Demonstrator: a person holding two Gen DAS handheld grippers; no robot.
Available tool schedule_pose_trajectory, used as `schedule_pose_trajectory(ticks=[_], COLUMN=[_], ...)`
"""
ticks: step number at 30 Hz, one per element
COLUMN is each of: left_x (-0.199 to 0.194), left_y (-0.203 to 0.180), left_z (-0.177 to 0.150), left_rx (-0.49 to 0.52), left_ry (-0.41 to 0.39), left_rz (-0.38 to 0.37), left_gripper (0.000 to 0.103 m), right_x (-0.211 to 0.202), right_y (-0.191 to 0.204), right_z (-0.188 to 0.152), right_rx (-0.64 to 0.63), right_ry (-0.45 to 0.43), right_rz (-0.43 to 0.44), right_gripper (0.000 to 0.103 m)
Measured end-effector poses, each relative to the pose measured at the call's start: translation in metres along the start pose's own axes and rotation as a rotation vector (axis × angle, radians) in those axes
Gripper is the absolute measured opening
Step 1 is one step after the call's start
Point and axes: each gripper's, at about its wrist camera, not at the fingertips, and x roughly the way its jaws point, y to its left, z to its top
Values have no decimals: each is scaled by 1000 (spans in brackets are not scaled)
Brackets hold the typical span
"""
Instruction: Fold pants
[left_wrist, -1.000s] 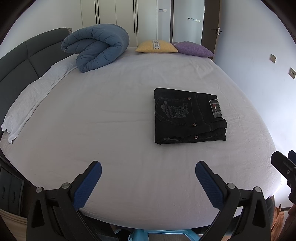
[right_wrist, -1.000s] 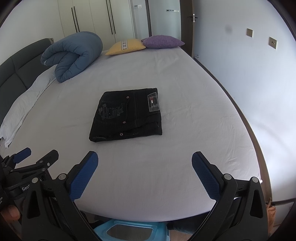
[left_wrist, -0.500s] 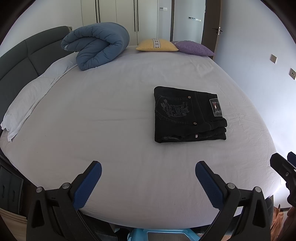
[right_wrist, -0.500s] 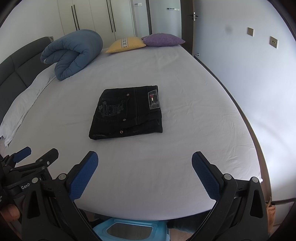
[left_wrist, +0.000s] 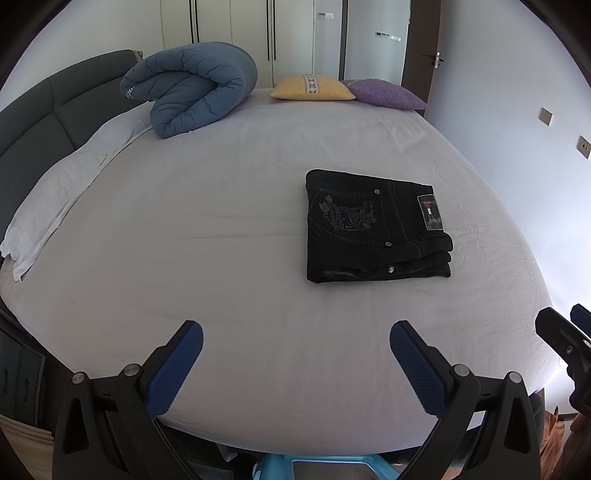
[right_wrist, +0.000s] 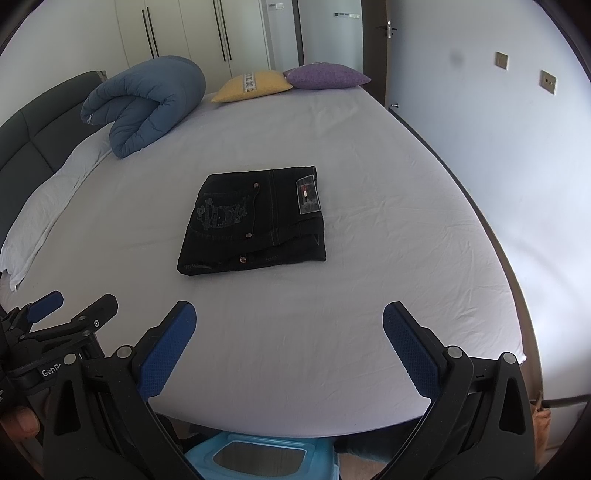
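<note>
White bed (left_wrist: 221, 258); folded pants (left_wrist: 373, 229); blue duvet (left_wrist: 192, 92) by headboard (left_wrist: 33, 110).

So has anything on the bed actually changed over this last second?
Hardly anything. Both views drift very slightly, so the hand-held grippers shifted a touch; nothing was grabbed or released. The left hand-held gripper and right hand-held gripper stay open, and the folded black pants lie unmoved on the bed.

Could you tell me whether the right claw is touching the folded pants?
Apart. The right wrist view shows bare sheet between the open right claw and the folded pants.
</note>
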Motion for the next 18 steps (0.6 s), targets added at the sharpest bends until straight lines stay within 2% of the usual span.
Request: schedule_pose_trajectory(ticks=[18], left_x=[1], left_y=[-2], left_z=[0], left_rx=[15], left_ry=[-10], left_rz=[7], left_gripper=[103], right_x=[11], right_y=[-8], right_z=[-3], right_rx=[-1], right_ry=[19], right_rz=[3], right_gripper=[103])
